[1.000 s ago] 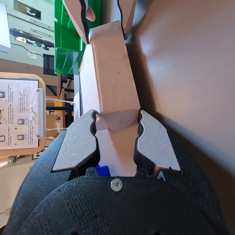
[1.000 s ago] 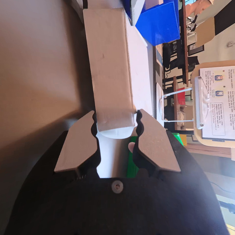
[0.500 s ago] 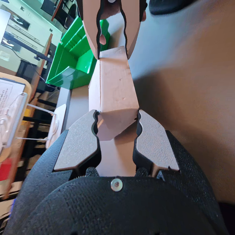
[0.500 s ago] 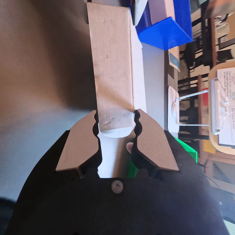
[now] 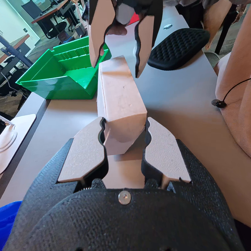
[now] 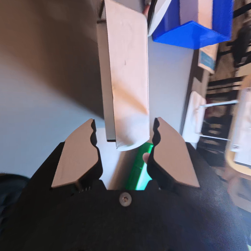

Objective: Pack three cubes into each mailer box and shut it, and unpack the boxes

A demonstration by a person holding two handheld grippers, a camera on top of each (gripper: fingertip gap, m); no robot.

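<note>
A shut brown mailer box [image 5: 119,97] lies lengthwise between the two grippers over the grey table [image 5: 176,108]. My left gripper [image 5: 124,122] is shut on the box's near end, and a shadow shows under that end. My right gripper [image 5: 116,70] is open, with one finger on each side of the box's far end, apart from it. In the right wrist view the right gripper [image 6: 125,120] is open, with gaps on both sides of the box [image 6: 129,67]. No cubes are in view.
A green bin [image 5: 58,80] stands left of the box's far end; its edge shows in the right wrist view [image 6: 141,163]. A blue bin [image 6: 192,35] is by the left gripper. A black padded armrest [image 5: 176,48], a white stand base [image 5: 12,135] and a person's arm [image 5: 237,95] border the table. My hands' fingertips stand some 11 cm from each other.
My right gripper has opened and let go of the box's end. Both grippers rolled, so the table now looks level. The left gripper keeps its hold.
</note>
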